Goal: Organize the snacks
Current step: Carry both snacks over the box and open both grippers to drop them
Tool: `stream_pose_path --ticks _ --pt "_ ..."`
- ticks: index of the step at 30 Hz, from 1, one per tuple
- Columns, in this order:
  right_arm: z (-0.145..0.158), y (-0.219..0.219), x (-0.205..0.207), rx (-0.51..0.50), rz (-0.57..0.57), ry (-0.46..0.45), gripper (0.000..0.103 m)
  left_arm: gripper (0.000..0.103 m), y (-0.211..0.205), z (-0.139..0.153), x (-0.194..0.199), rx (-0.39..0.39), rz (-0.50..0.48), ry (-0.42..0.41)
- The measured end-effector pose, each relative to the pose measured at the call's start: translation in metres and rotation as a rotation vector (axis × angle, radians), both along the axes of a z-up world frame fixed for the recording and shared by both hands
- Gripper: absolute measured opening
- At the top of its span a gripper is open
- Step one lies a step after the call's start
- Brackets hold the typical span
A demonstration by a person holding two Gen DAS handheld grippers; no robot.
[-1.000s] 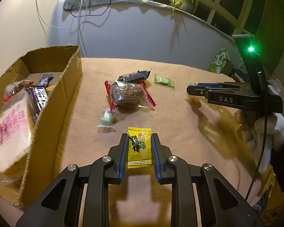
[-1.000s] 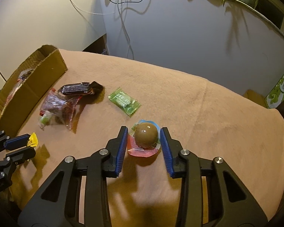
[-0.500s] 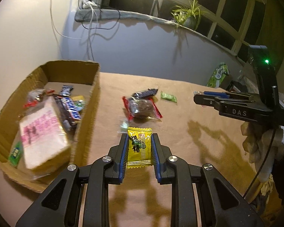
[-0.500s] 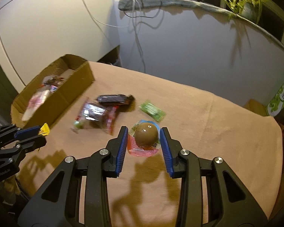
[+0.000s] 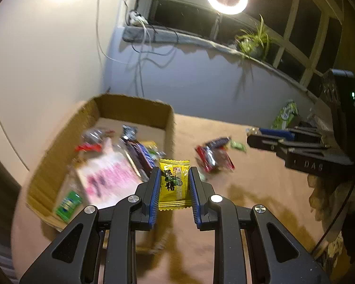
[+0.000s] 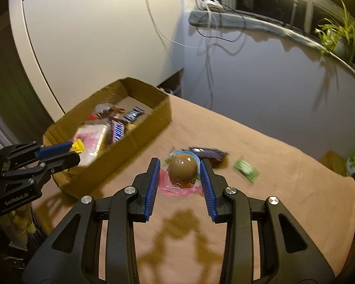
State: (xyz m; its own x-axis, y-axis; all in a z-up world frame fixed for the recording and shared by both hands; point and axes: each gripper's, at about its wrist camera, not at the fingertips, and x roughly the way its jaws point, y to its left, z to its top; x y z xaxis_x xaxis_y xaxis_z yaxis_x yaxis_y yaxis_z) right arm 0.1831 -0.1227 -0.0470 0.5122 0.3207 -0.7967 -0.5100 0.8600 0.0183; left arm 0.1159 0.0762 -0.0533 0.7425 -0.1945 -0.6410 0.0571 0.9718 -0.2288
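My left gripper [image 5: 174, 177] is shut on a yellow candy packet [image 5: 174, 184], held in the air by the near right corner of the cardboard box [image 5: 135, 108]. The box holds several snacks, among them a pink-printed packet [image 5: 106, 177] and dark bars. My right gripper [image 6: 179, 172] is shut on a brown domed jelly cup [image 6: 182, 170] with a pink rim, held above the table. In the right wrist view the left gripper [image 6: 66, 152] is at the box's near edge [image 6: 120, 151]. In the left wrist view the right gripper [image 5: 267, 136] is at the right.
On the tan tablecloth [image 6: 272, 189] lie a red-edged packet [image 5: 214, 157], a dark bar [image 6: 208, 152] and a green candy [image 6: 246, 169]. A green package [image 5: 286, 116] stands at the table's far right. A wall, cables and a plant ledge are behind.
Both grippers have risen and swung left toward the box with their snacks. The left gripper now sits by the box's near corner; the view is motion-blurred.
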Motion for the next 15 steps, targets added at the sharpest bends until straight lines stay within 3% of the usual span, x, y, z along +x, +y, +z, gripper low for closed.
stream_pose_path --ticks 15 --pt "-0.010 0.078 0.033 0.028 0.087 0.019 0.036 0.022 0.054 0.006 0.037 0.001 0.045 -0.001"
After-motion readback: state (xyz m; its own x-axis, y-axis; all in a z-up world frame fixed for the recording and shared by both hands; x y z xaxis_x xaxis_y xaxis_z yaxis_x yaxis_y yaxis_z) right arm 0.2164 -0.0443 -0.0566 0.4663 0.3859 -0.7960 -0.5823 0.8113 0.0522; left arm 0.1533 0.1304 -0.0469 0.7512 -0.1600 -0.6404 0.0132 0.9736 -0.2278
